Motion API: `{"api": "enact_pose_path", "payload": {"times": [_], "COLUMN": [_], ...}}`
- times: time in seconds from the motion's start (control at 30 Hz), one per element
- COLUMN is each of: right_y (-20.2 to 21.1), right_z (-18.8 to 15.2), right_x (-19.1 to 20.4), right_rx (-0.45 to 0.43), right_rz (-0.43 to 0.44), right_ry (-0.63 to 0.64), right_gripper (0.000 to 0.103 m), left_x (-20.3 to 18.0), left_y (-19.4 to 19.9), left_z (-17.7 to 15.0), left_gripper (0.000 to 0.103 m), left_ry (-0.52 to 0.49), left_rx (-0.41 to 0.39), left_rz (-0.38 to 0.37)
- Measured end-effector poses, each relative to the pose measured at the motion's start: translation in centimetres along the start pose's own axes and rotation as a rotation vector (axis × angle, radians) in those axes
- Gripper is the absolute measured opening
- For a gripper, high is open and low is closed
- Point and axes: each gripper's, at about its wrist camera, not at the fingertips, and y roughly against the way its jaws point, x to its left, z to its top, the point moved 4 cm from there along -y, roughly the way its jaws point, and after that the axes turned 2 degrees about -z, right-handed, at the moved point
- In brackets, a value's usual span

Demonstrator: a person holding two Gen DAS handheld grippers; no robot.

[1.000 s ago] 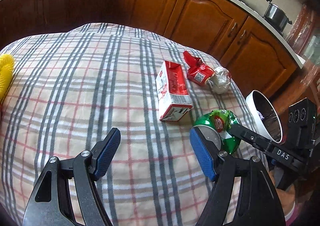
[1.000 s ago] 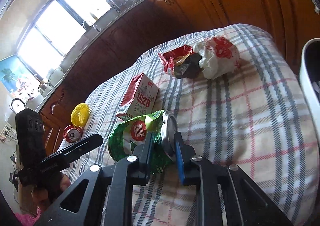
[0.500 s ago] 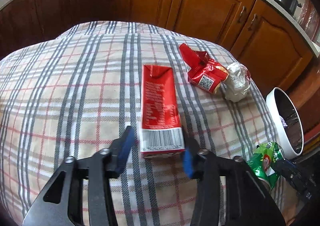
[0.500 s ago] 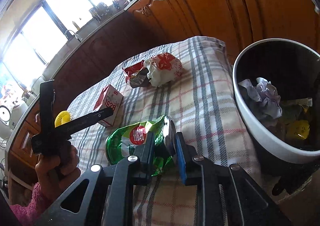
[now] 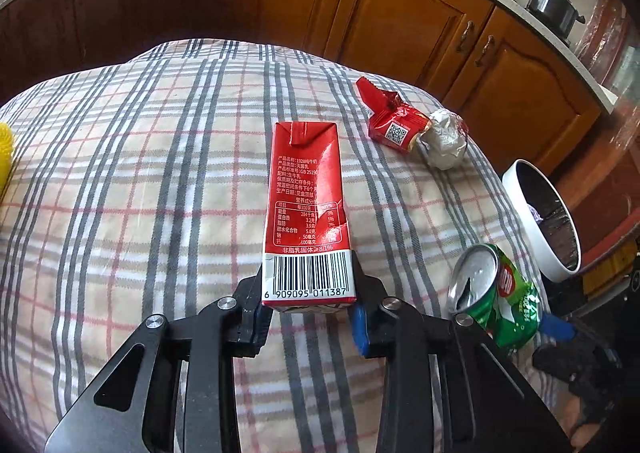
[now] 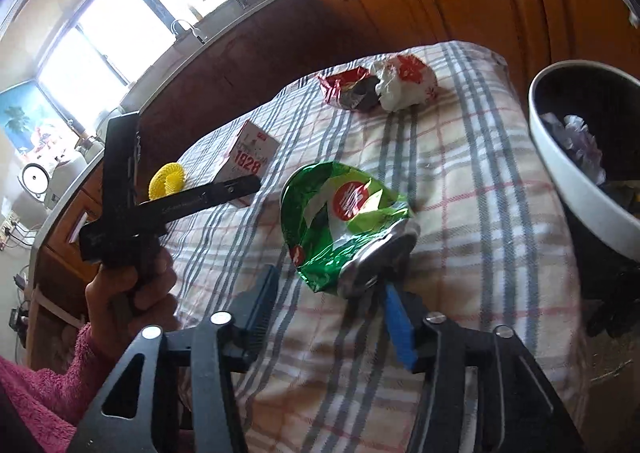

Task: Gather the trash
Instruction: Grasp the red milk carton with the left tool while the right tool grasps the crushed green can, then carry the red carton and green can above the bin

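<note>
Left gripper [image 5: 308,309]: closed on the barcode end of the red milk carton [image 5: 306,213], whose long axis runs straight away from the jaws across the checked cloth [image 5: 140,193].

Right gripper [image 6: 326,313]: jaws just opened, crushed green can [image 6: 344,225] loose at the blue pad. White bin [image 6: 560,165] lies right of both, beside the table edge, nearer the right hand.

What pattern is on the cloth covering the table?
Plaid cloth: grey and thin red stripes on cream, clearest in the left wrist view.
</note>
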Motion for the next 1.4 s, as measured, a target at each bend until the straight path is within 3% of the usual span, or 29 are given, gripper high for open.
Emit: {"api": "enact_pose_path", "payload": {"times": [0.07, 0.2, 0.4, 0.5, 0.53, 0.6, 0.63, 0.67, 0.73, 0.93, 1.17, 1.4], "right_y": [0.7, 0.1, -4.2, -5.7, -5.8, -5.7, -5.4, -5.0, -4.1, -1.2, 2.0, 5.3], "right_z": [0.9, 3.7, 5.4, 4.7, 4.3, 3.3, 2.8, 2.2, 1.4, -0.4, 0.9, 1.6], "right_x": [-0.9, -2.6, -2.3, -1.3, -0.8, 0.1, 0.4, 0.6, 0.7, -0.3, -3.4, -5.5], "right_rx": [-0.035, -0.046, 0.085, 0.149, 0.160, 0.165, 0.158, 0.147, 0.135, 0.038, -0.133, -0.223], "right_rz": [-0.021, 0.006, 0.064, 0.072, 0.076, 0.068, 0.058, 0.055, 0.074, 0.023, -0.061, -0.102], "right_ry": [0.001, -0.005, 0.102, 0.149, 0.165, 0.191, 0.200, 0.204, 0.170, 0.084, -0.062, -0.116], "right_gripper": [0.076, 0.076, 0.076, 0.071, 0.063, 0.061, 0.058, 0.036, 0.035, 0.034, 0.034, 0.034], "left_x": [0.1, -0.5, -1.4, -1.2, -1.2, -1.1, -1.1, -1.3, -1.5, -3.2, -7.6, -12.1], "left_y": [0.4, 0.6, 1.1, 1.4, 1.6, 1.5, 1.6, 1.7, 1.7, 2.0, 1.9, 1.2], "left_z": [-0.6, -1.5, -2.3, -2.5, -2.6, -2.6, -2.6, -2.7, -2.6, -3.0, -3.1, -3.2], "left_gripper": [0.030, 0.030, 0.030, 0.030, 0.030, 0.030, 0.030, 0.030, 0.030, 0.030, 0.030, 0.030], "left_ry": [0.000, -0.013, -0.023, -0.024, -0.023, -0.023, -0.025, -0.029, -0.034, -0.060, -0.144, -0.225], "left_rx": [0.007, 0.023, 0.031, 0.029, 0.029, 0.031, 0.031, 0.029, 0.029, 0.030, 0.040, 0.059], "left_rz": [-0.006, -0.026, -0.050, -0.051, -0.053, -0.057, -0.059, -0.059, -0.066, -0.092, -0.130, -0.157]}}
